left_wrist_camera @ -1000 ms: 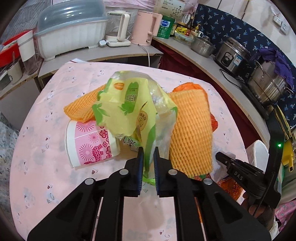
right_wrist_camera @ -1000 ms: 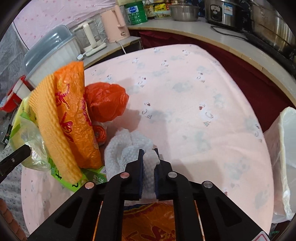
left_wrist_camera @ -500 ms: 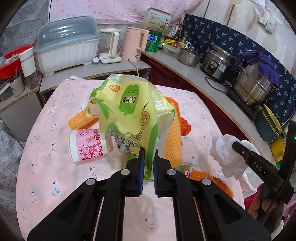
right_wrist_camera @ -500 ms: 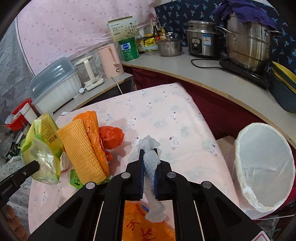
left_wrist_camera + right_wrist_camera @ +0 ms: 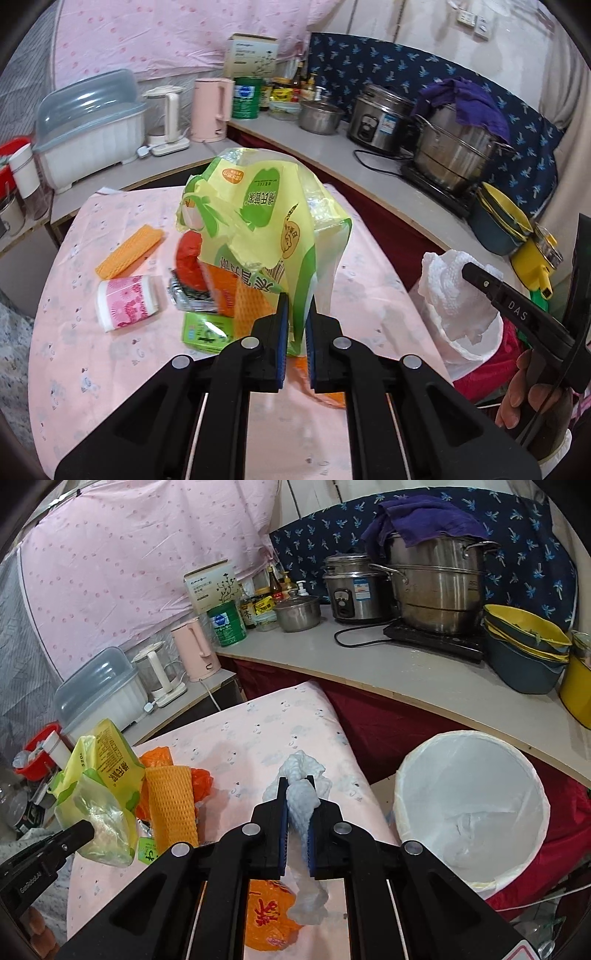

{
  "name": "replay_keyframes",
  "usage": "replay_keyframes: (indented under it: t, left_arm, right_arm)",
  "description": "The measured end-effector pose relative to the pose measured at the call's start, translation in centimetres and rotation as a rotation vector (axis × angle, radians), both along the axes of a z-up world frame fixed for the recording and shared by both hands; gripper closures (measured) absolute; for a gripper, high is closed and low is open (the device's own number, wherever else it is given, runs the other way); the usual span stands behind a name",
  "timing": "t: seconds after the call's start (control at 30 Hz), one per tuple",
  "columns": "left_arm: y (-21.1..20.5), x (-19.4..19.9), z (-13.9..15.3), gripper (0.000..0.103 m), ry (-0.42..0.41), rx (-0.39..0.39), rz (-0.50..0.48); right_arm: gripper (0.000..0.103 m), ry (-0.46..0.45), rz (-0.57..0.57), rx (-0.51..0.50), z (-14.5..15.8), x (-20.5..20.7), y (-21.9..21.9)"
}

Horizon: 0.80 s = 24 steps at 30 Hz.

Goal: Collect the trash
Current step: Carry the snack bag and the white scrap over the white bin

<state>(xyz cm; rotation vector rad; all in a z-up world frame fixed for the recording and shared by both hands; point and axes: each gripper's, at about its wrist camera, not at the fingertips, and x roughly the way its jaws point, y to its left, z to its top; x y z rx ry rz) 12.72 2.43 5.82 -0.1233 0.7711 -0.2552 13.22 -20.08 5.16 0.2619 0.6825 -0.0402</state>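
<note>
Right wrist view: the right gripper [image 5: 297,805] is pinching a crumpled white paper towel [image 5: 304,797] between its jaws above the near edge of the pink table [image 5: 258,734], with the lined waste bin [image 5: 469,805] standing to the right, holding little as yet. Left wrist view: the left gripper [image 5: 294,325] is pinching a yellow-green plastic bag [image 5: 266,229] lifted off the table. A pink paper cup [image 5: 127,302], orange foam netting [image 5: 129,251], a red bag [image 5: 190,258] and a green packet [image 5: 207,330] are lying uncollected, so most of the task remains.
</note>
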Motion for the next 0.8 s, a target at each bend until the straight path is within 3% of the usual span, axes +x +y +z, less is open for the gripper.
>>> replay_keyframes:
  t: [0.47,0.8]
  left_arm:
    - [-11.3,-1.6,0.7,0.095,-0.024,0.036,-0.225]
    - [-16.5,-1.1,-0.3,0.095,0.025,0.004,-0.341]
  right_arm:
    - [0.095,-0.009,-0.175,0.048,-1.0,-4.1,-9.6]
    - [0.095,0.001,-0.267,0.08,-2.7,-6.0,-14.4]
